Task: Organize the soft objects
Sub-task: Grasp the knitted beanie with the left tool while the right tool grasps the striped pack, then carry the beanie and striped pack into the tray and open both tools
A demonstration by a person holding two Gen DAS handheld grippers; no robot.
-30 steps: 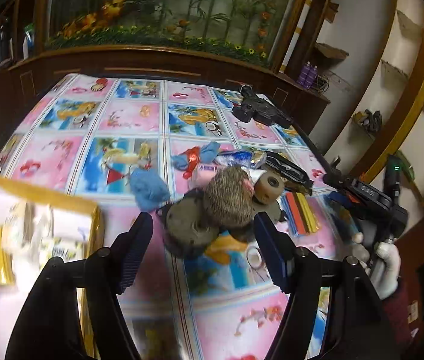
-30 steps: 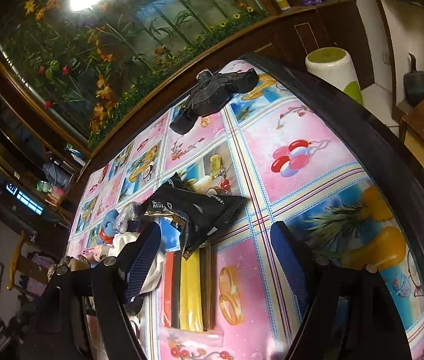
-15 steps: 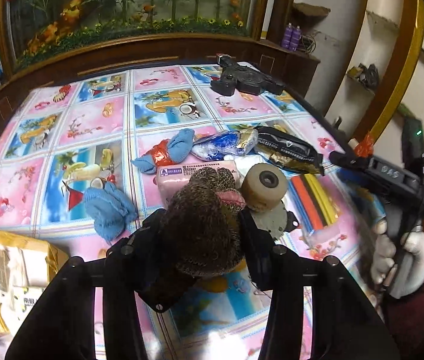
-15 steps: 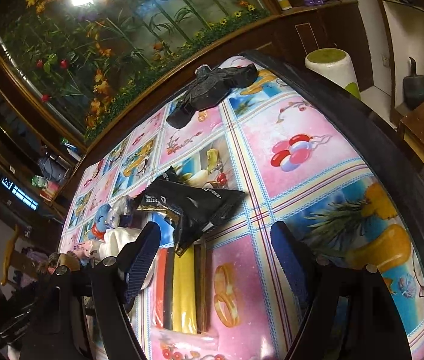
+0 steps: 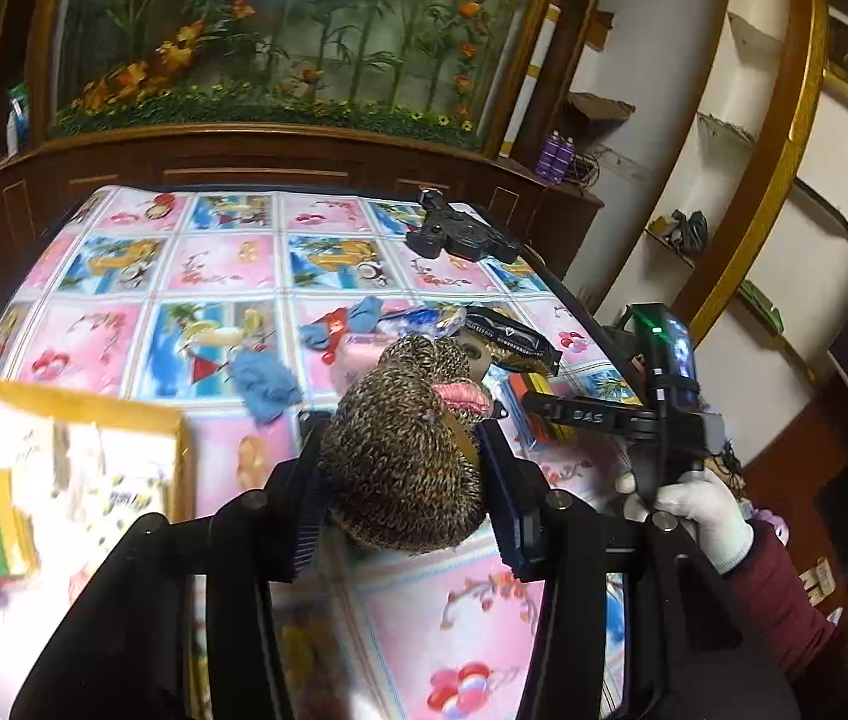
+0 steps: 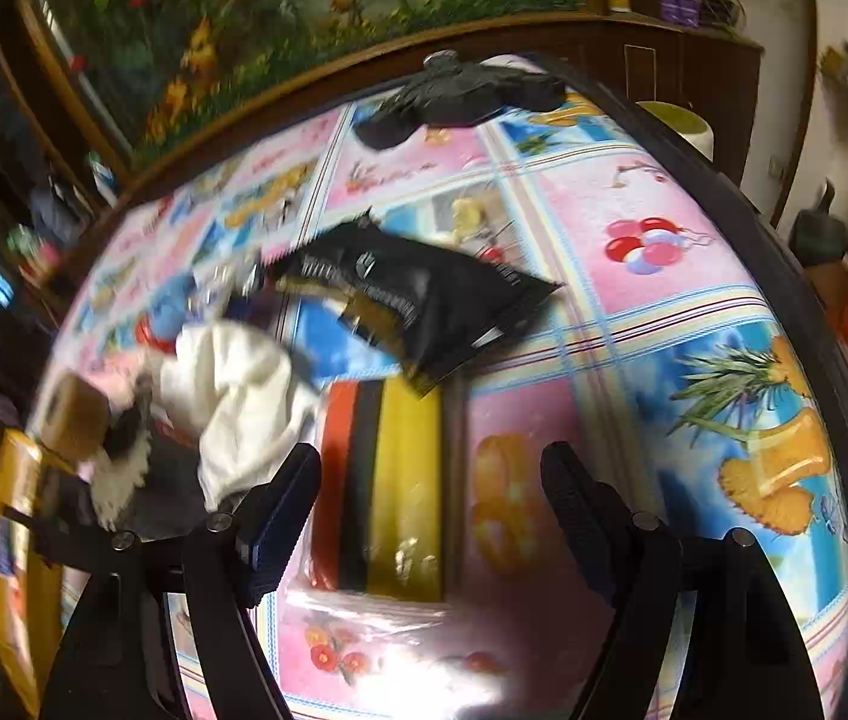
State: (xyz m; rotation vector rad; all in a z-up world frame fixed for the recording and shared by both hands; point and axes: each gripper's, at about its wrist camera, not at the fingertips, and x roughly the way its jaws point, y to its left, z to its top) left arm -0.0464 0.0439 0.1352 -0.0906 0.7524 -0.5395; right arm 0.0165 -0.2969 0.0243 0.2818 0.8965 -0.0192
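Observation:
My left gripper (image 5: 403,498) is shut on a brown speckled knitted soft item (image 5: 406,438) with a pink edge and holds it above the table. A blue cloth (image 5: 262,381) and a blue-and-red soft item (image 5: 334,324) lie on the patterned tablecloth behind it. A yellow-rimmed box (image 5: 82,405) with packets sits at the left. My right gripper (image 6: 430,504) is open and empty over a striped red, black and yellow pack (image 6: 388,480). A white cloth (image 6: 238,384) lies left of it. The right gripper also shows in the left wrist view (image 5: 616,414).
A black snack bag (image 6: 424,300) lies behind the striped pack. A brown tape roll (image 6: 73,417) sits at the left. A black device (image 5: 460,234) rests at the table's far edge. The table's dark rim (image 6: 784,252) curves along the right.
My left gripper closed on the knitted item and lifted it off the table. The right gripper swung and moved closer over the striped pack, still open.

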